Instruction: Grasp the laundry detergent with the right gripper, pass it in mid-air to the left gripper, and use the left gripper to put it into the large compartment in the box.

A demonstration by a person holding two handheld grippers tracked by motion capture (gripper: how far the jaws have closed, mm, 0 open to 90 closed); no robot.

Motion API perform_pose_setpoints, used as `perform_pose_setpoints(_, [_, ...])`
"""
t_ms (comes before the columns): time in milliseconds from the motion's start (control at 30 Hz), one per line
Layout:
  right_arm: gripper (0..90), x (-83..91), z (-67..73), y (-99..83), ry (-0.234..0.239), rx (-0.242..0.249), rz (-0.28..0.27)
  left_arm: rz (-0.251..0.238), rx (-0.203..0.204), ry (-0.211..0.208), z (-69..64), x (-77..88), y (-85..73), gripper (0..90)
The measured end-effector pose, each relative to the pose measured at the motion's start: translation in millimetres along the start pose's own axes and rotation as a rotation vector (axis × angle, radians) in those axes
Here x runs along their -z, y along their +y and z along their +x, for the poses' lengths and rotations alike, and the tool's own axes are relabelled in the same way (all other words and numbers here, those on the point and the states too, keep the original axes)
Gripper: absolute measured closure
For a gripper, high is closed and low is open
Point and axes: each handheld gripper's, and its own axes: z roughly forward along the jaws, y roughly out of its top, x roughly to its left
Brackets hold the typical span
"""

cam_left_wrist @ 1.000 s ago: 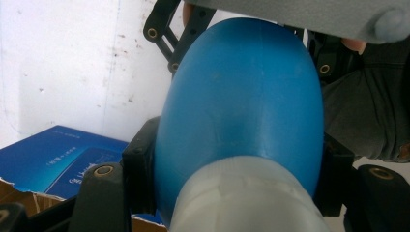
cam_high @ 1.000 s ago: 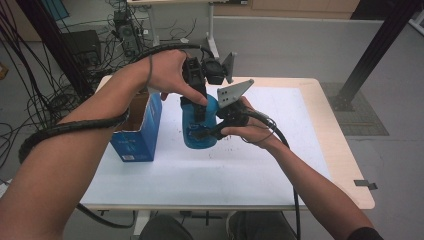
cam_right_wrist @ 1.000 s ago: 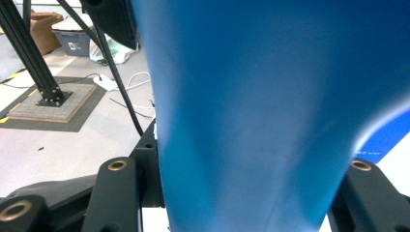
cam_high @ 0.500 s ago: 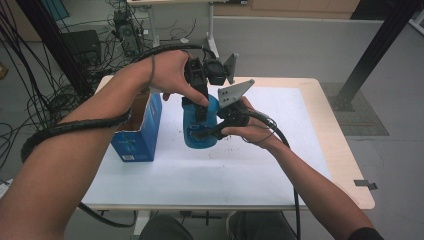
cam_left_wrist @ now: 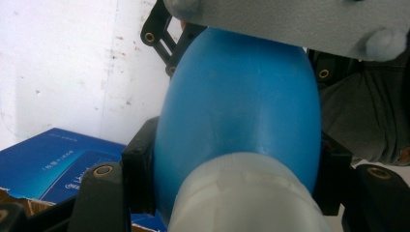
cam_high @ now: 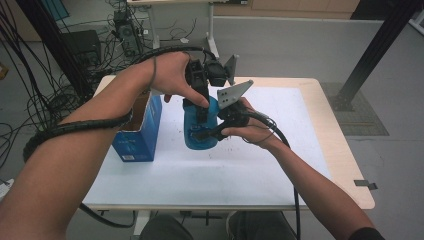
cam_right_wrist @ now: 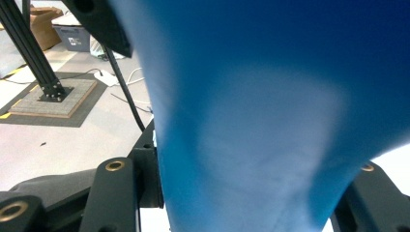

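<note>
A blue plastic bottle (cam_high: pixel 199 131) with a whitish translucent cap (cam_left_wrist: pixel 241 198) is held just above the white table (cam_high: pixel 280 165) by both grippers. My left gripper (cam_high: pixel 202 111) comes down from above and is shut on the bottle's upper part, its jaws pressing both sides (cam_left_wrist: pixel 232 179). From the right, my right gripper (cam_high: pixel 209 133) is shut across the bottle's body (cam_right_wrist: pixel 270 96), with one jaw on each side of it (cam_right_wrist: pixel 246 193). Its grey plate (cam_left_wrist: pixel 290 19) shows at the top of the left gripper view.
A blue cardboard box (cam_high: pixel 137 132), open at the top, stands on the table's left part close to the bottle (cam_left_wrist: pixel 53 164). Cables trail from both grippers. Off the table there are a black post with a base plate (cam_right_wrist: pixel 48 92) and cables on the floor.
</note>
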Motion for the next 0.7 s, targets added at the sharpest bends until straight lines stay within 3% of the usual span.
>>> perform_pose_setpoints(700, [41.9,-1.1,-1.2,-0.6,-0.005,0.010,0.003,-0.005,0.006,0.003,0.4,-1.0,-1.5,37.1])
